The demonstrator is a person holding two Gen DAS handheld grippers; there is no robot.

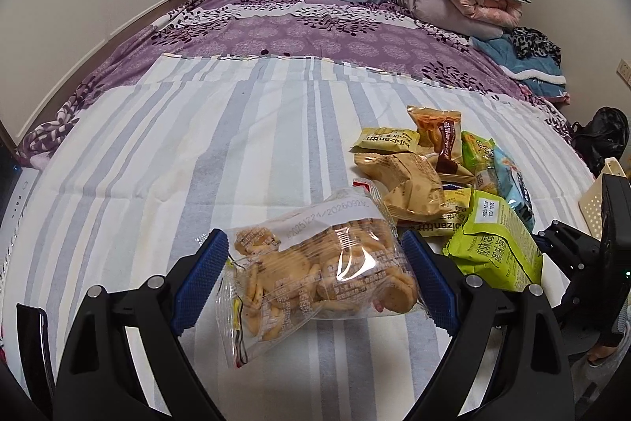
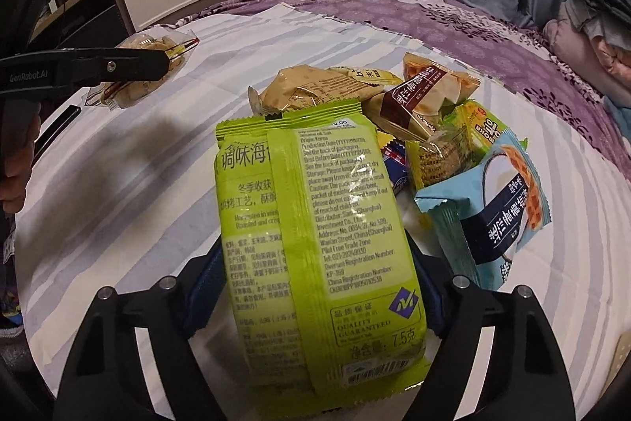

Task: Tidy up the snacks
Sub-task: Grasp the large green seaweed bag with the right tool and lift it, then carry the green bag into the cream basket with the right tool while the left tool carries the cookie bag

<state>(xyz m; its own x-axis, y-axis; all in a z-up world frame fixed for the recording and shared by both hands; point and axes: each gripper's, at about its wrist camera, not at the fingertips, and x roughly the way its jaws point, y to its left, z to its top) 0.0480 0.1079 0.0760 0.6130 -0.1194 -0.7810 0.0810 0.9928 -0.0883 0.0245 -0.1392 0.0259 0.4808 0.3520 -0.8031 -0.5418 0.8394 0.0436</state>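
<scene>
Meanwhile, the left gripper [image 1: 315,275] is clamping a clear bag of small crackers [image 1: 315,275] between its blue pads, holding it above the striped sheet [image 1: 157,152]. The right gripper [image 2: 319,287] is flanking a lime-green seaweed packet [image 2: 315,223]; whether its pads are pressing the packet cannot be told. Just behind it, a heap of snack packets [image 2: 426,113] is lying on the sheet.

Striped sheet on a bed

A grey-and-white striped sheet [image 1: 244,129] covers the purple floral bedspread [image 1: 299,34]; 1 pile of snack packets [image 1: 437,168] lies on it.
</scene>
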